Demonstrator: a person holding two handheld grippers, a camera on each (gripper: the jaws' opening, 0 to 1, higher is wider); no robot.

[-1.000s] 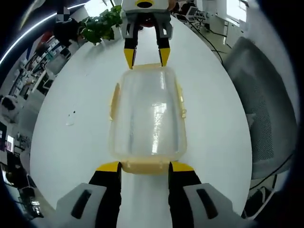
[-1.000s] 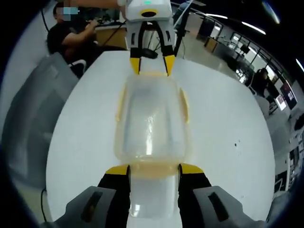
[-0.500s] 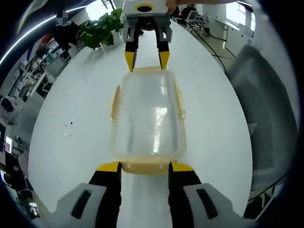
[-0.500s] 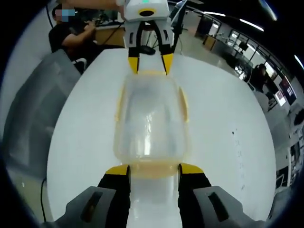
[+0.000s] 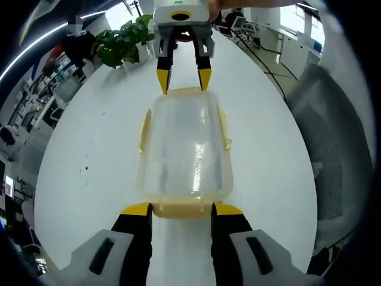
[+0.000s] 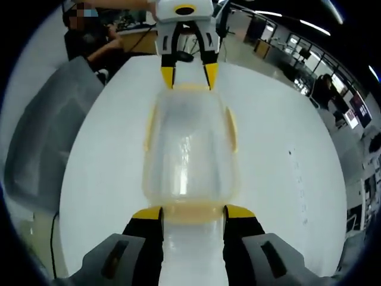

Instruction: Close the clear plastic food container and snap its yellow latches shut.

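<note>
Two tools bracket the container (image 5: 184, 152) mid-table, left tool (image 5: 181, 210) and right tool (image 6: 193, 213) both spread at its end latches. Light, slick plastic probably skids; press the latches.

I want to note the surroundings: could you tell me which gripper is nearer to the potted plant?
The right. In the left gripper view the plant sits at the far end of the table, beside the right gripper; the left gripper is at the container's opposite end.
</note>
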